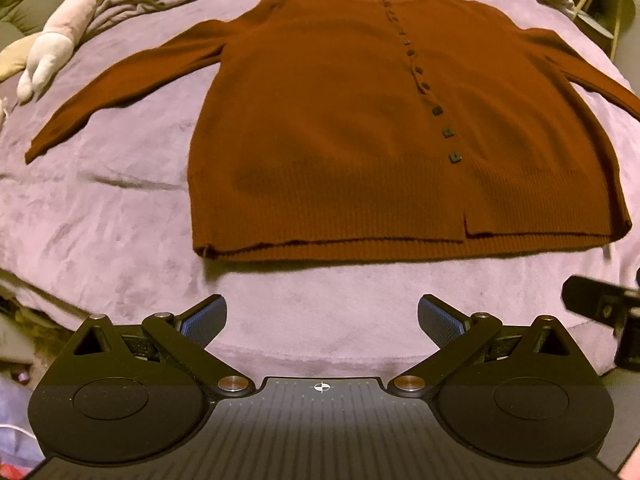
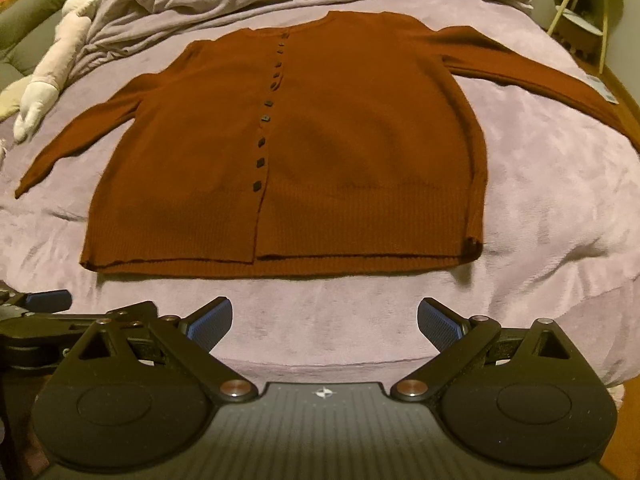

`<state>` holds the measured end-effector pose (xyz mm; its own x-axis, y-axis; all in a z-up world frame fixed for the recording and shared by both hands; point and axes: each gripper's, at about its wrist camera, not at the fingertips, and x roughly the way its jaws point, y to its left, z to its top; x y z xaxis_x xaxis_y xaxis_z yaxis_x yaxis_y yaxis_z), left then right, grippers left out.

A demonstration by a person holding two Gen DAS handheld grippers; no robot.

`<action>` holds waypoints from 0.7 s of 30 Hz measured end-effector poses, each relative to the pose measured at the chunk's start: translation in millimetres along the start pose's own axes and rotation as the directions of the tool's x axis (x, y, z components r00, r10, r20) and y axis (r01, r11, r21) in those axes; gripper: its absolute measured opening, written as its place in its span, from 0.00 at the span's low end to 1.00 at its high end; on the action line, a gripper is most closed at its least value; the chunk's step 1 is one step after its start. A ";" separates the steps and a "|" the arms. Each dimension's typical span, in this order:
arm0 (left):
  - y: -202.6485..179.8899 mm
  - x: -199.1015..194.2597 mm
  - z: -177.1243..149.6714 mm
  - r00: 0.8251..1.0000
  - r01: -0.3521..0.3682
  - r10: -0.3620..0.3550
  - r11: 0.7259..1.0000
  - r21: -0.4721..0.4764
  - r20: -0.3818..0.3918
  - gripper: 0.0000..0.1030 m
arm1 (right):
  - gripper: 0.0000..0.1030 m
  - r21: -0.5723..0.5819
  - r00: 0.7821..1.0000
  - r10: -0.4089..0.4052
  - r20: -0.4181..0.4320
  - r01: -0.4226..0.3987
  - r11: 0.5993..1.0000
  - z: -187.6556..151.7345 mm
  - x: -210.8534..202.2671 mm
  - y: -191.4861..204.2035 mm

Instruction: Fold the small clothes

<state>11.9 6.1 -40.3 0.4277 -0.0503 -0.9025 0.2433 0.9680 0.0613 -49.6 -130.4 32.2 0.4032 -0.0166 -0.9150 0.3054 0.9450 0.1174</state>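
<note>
Rust-brown knit cardigan (image 1: 328,120) lies flat, buttoned, front up, sleeves spread out to both sides on a lilac fleece blanket (image 1: 100,216), ribbed hem nearest the cameras, a plush toy (image 1: 60,32) off by the far-left sleeve. Left gripper (image 1: 322,320) and right gripper (image 2: 325,322) both hover short of the hem, jaws wide apart, holding nothing. Looks soft, light and floppy, likely clingy on fleece, so I'd pinch a sleeve cuff (image 2: 24,188) or a hem corner (image 2: 474,246) rather than mid-body, taking both layers.
</note>
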 end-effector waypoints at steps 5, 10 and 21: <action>0.0 -1.8 2.4 1.000 0.015 -0.015 1.000 -0.025 0.028 1.00 | 0.96 0.029 0.995 0.086 0.051 -0.087 0.996 -7.5 2.8 -9.1; -2.7 -5.6 8.6 0.996 0.019 -0.015 0.999 -0.044 0.088 1.00 | 0.96 0.083 0.950 0.274 0.150 -0.288 0.954 -15.7 5.9 -35.1; -34.9 26.1 59.2 0.978 0.018 -0.028 0.999 0.048 0.206 1.00 | 0.86 0.439 0.880 0.101 0.463 -0.327 0.837 49.7 22.5 -220.4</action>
<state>66.1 -43.6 -40.7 0.5911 -0.1270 -0.7965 0.2926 0.9540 0.0650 -65.0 -355.3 5.0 0.7855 -0.0710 -0.6148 0.5023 0.6534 0.5664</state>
